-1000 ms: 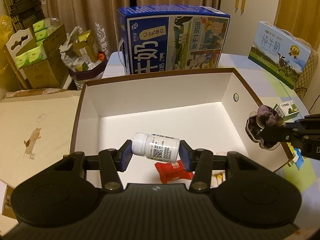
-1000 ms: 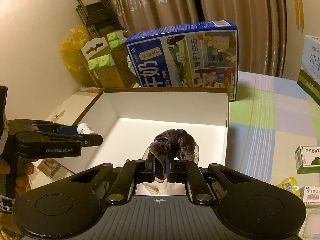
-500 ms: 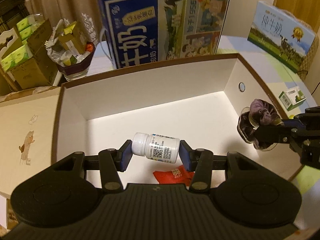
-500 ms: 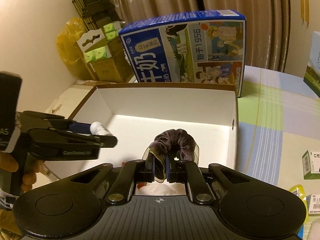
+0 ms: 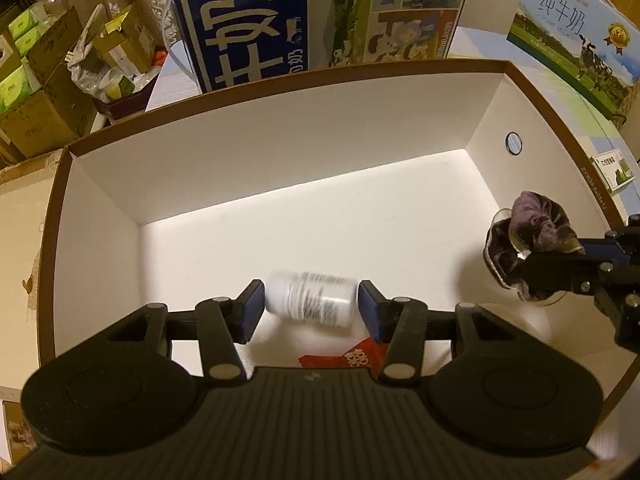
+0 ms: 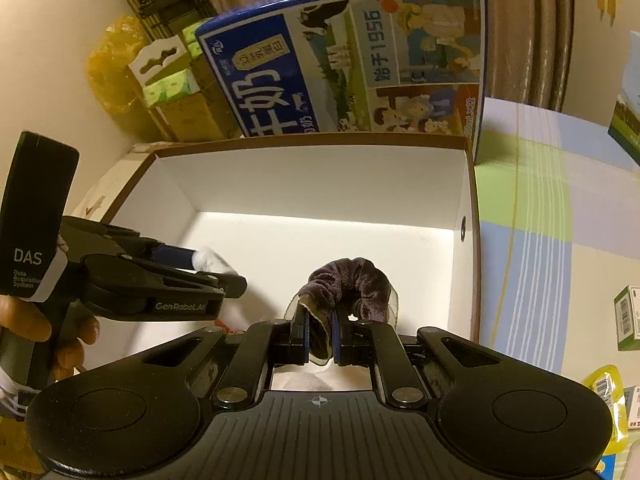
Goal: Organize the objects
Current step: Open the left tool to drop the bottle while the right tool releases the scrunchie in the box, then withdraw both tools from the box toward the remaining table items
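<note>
Left claw [image 5: 311, 307] is sitting wide over the white box [image 5: 280, 184]; small gaps are showing between both pads and the white pill bottle [image 5: 310, 298], which is blurring, so it is probably dropping free toward the box floor. Red packet [image 5: 344, 358] is lying directly below and slightly toward the camera.

Right claw [image 6: 320, 334] is pinching the dark scrunchie [image 6: 352, 284] in a narrow grip, hovering inside the box near its right wall.

Risks:
- Bottle is lying sideways, so it is likely rolling on landing; it could be bouncing off the packet and ending up under the right claw.
- Scrunchie is hanging close to the right wall, so letting go there could be leaving it draped on the rim rather than inside.
- Both claws are crowding one box, so a collision is possible if either swings inward.
</note>
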